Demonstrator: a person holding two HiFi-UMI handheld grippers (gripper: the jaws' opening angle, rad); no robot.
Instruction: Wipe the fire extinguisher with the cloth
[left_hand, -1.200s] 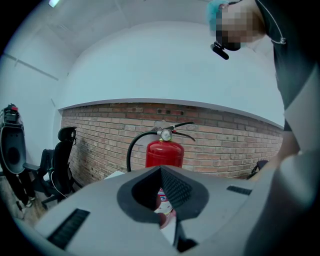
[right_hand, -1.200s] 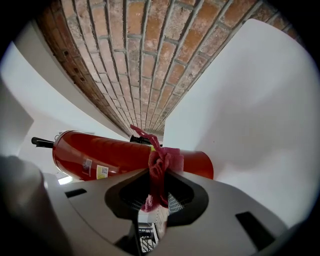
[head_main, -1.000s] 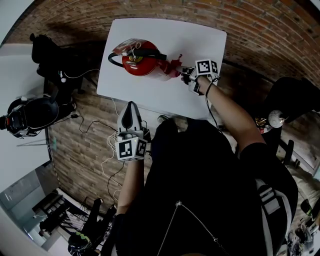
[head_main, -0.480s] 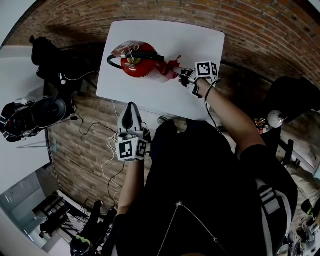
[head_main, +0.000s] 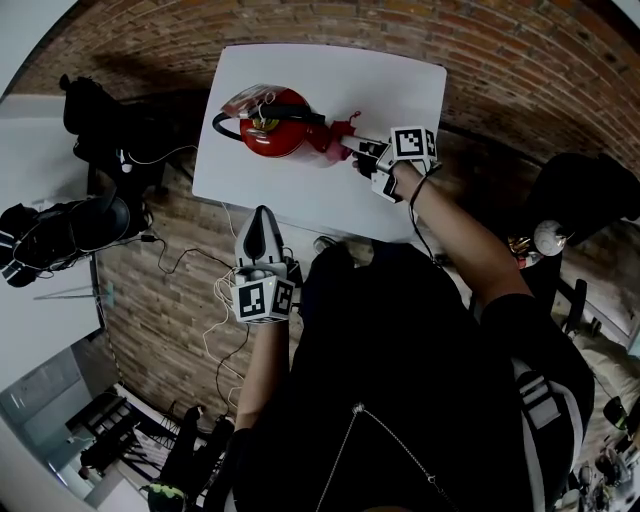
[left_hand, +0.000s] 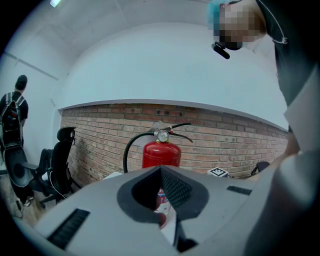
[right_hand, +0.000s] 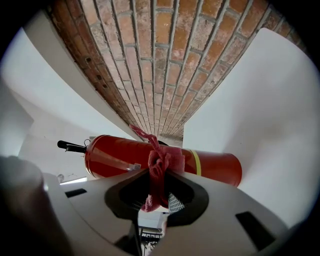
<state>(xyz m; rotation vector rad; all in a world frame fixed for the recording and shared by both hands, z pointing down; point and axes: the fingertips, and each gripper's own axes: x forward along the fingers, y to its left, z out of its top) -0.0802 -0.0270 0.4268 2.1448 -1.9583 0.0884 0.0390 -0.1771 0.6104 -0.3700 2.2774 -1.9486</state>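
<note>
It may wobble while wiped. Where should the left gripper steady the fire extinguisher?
Likely the valve head atop the upright fire extinguisher, left gripper coming from its own side: the head is slim, while the body looks too wide for jaws.

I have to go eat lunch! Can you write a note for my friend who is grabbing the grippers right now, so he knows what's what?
Right gripper: shut on the red cloth, which is held against the side of the fire extinguisher.
Left gripper: shut, empty, held off the near edge of the white table.
Things: the extinguisher stands upright on the table, hose and gauge at the top.
Done: the cloth is picked up and on the red body. How much has been wiped cannot be told.
Left: probably rub the cloth over the rest of the body. The left gripper could steady the extinguisher if it wobbles.
</note>
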